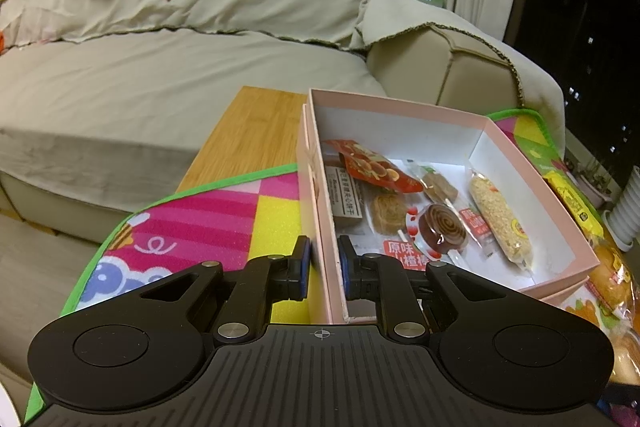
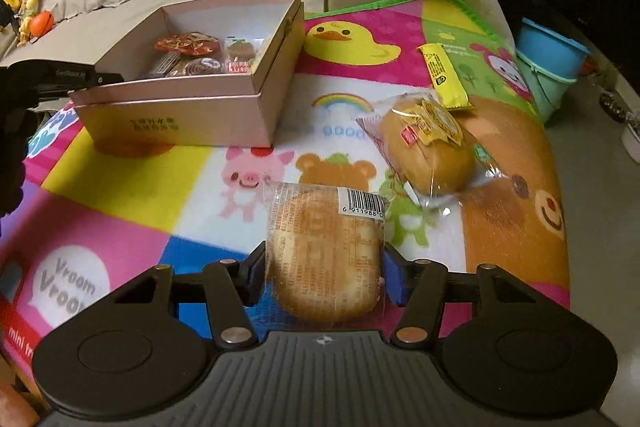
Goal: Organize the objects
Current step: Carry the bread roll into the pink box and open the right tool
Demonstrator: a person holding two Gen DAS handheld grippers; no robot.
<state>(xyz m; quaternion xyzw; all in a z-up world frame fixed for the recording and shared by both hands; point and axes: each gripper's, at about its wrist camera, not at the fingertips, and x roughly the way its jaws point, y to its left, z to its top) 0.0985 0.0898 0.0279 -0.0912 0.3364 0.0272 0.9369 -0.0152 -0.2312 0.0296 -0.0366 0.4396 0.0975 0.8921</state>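
L claw [image 1: 324, 269] straddles pink box [image 1: 320, 211] wall; R claw [image 2: 324, 277] grips wrapped bun [image 2: 324, 259].

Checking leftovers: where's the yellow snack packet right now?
Right wrist view, upper right: the flat yellow foil snack packet lies on the cartoon play mat, just behind the clear-wrapped bread bun, right of the pink cardboard box.

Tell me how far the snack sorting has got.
Done: several snacks already lie in the pink box. In hand: the right gripper clamps a wrapped bun, while the left gripper straddles the box wall. Left: another bun and a yellow packet remain on the mat.
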